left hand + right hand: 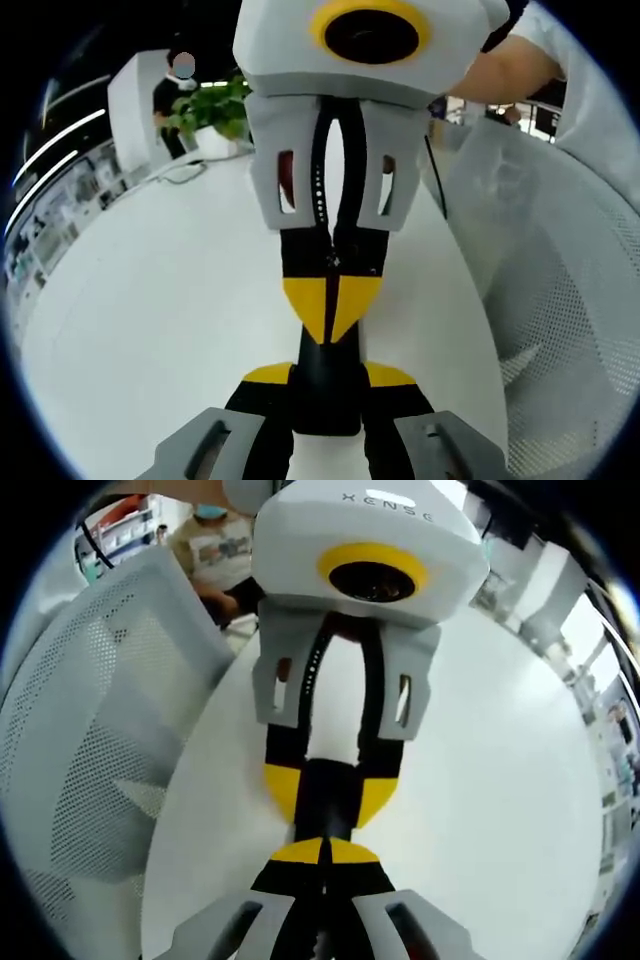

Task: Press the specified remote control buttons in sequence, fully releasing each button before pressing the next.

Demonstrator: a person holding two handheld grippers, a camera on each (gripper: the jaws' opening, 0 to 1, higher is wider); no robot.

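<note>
Left gripper view: left gripper (328, 376) is clamped on the remote (325, 405), a slim black bar gripped between the yellow pads, long axis running along the jaws and away from the camera. The right gripper (330, 305) comes in from the far side, jaws pinched together, tips on or just off the remote's far end; I can't tell if there's contact. White table (150, 320) underneath, mesh chair (570, 300) to the right.

Right gripper view: same setup mirrored. Right gripper (325, 852) is closed with nothing in it, tip-to-tip with the left gripper (327, 790), and the remote (322, 815) is dead ahead, end-on.

Buttons aren't visible. The jaws cover the remote's faces, so the target button can't be confirmed.
</note>
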